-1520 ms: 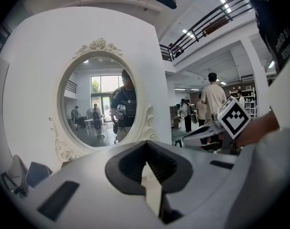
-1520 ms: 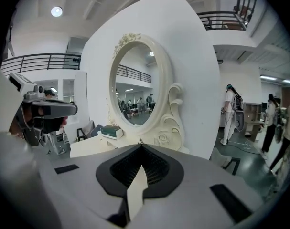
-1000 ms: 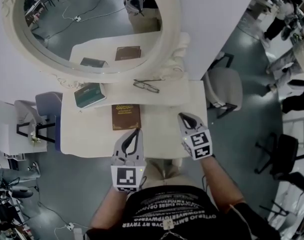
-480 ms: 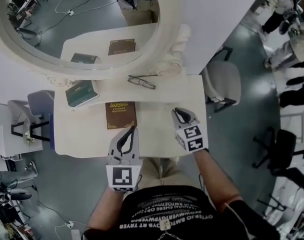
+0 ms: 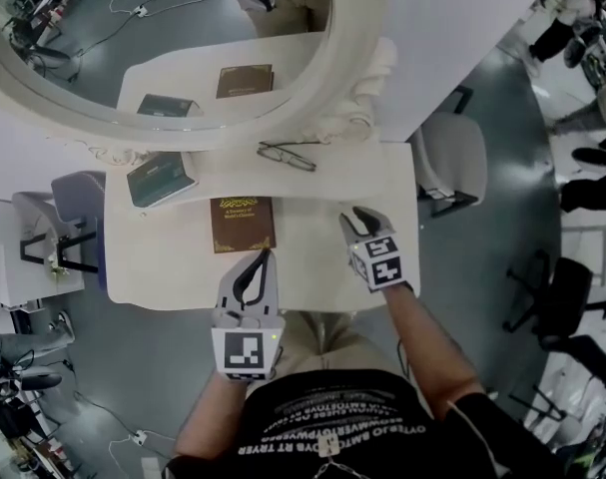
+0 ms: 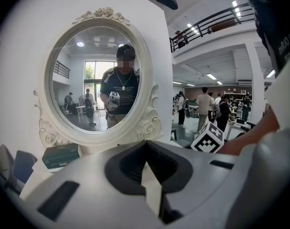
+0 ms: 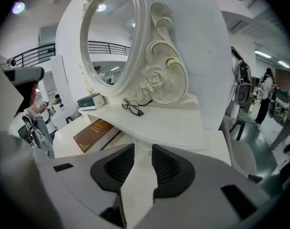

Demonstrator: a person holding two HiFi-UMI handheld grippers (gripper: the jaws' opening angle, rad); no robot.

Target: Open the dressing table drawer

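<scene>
The white dressing table (image 5: 312,267) stands under an oval mirror (image 5: 183,48); its drawer front does not show in the head view. My left gripper (image 5: 265,255) hovers over the table's front edge, just below a brown book (image 5: 243,224). In the left gripper view the left gripper (image 6: 145,144) has its pads together and holds nothing. My right gripper (image 5: 352,213) is over the right part of the top. In the right gripper view the right gripper (image 7: 143,149) is open. Its jaws have just been opening, and only bare table top (image 7: 183,128) shows between them.
A pair of glasses (image 5: 288,155) and a green box (image 5: 161,179) lie on the raised shelf below the mirror. A grey chair (image 5: 452,163) stands to the right of the table and a blue one (image 5: 78,193) to its left. People move about far right.
Both grippers have sunk toward the table top, the right one more. The right gripper's fingertips, together before, now stand slightly apart.
</scene>
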